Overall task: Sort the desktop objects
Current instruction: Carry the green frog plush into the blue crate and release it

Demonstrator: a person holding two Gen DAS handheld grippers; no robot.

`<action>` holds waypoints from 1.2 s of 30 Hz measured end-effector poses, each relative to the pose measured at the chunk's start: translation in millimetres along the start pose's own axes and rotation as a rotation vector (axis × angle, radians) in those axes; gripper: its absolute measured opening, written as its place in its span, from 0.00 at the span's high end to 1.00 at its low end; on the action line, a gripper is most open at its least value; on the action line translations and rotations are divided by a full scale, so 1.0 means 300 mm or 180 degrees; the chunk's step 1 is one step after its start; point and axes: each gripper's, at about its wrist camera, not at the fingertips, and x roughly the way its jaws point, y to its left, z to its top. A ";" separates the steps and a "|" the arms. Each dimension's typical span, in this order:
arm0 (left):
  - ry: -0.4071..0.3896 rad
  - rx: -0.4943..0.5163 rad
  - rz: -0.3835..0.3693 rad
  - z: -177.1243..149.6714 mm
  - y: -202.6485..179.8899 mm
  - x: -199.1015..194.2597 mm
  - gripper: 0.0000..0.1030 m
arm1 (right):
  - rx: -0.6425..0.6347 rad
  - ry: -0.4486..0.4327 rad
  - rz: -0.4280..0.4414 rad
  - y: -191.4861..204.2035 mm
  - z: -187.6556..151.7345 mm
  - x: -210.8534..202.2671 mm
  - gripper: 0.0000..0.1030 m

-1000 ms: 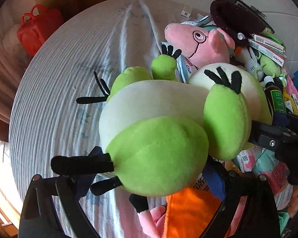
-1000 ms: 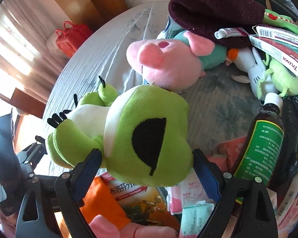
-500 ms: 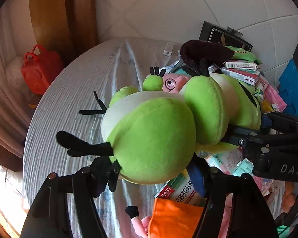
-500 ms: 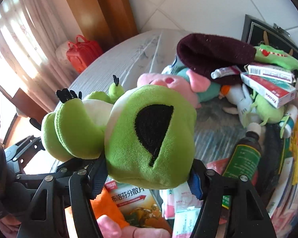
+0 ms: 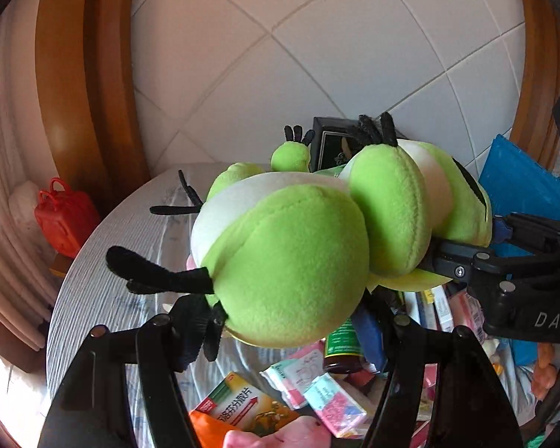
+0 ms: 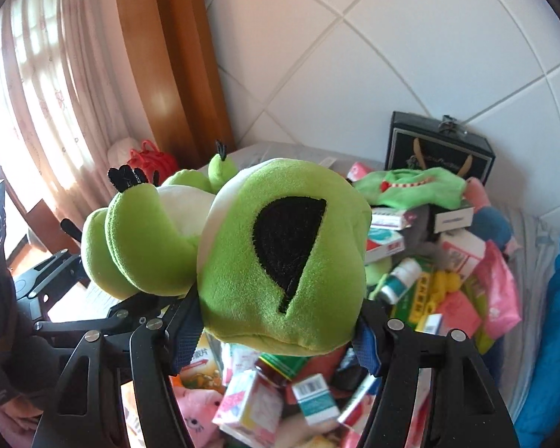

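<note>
A green and white plush frog [image 5: 291,261] with black toes hangs in the air, held from both ends. My left gripper [image 5: 280,321] is shut on its round lower body. My right gripper [image 6: 280,332] is shut on its head [image 6: 280,254], which has a black eye patch. In the left wrist view the right gripper [image 5: 511,261] comes in from the right under the head. In the right wrist view the left gripper [image 6: 56,291] shows at the left. The frog is lifted well above the table.
Below lies a pile of medicine boxes [image 6: 313,399], bottles [image 6: 399,280], pink packets [image 6: 500,295] and plush toys [image 6: 198,407] on a striped grey cloth [image 5: 104,261]. A black gift box [image 6: 436,156] stands against the tiled wall. A red bag [image 5: 63,216] sits far left.
Both grippers have lifted the frog higher. The views have tilted up, so the wall fills the top and the pile has dropped lower.
</note>
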 end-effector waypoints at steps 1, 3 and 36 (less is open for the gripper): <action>-0.0039 0.0022 -0.0033 0.015 -0.039 -0.013 0.35 | 0.0006 -0.0040 -0.0035 -0.028 0.004 -0.038 0.35; -0.0108 0.0077 -0.0122 0.053 -0.111 -0.037 0.35 | 0.0028 -0.0127 -0.0133 -0.082 0.014 -0.123 0.35; 0.0389 0.1415 -0.1576 0.403 -2.019 0.044 0.35 | 0.1348 -0.0089 -0.1523 -1.611 -0.267 -1.193 0.35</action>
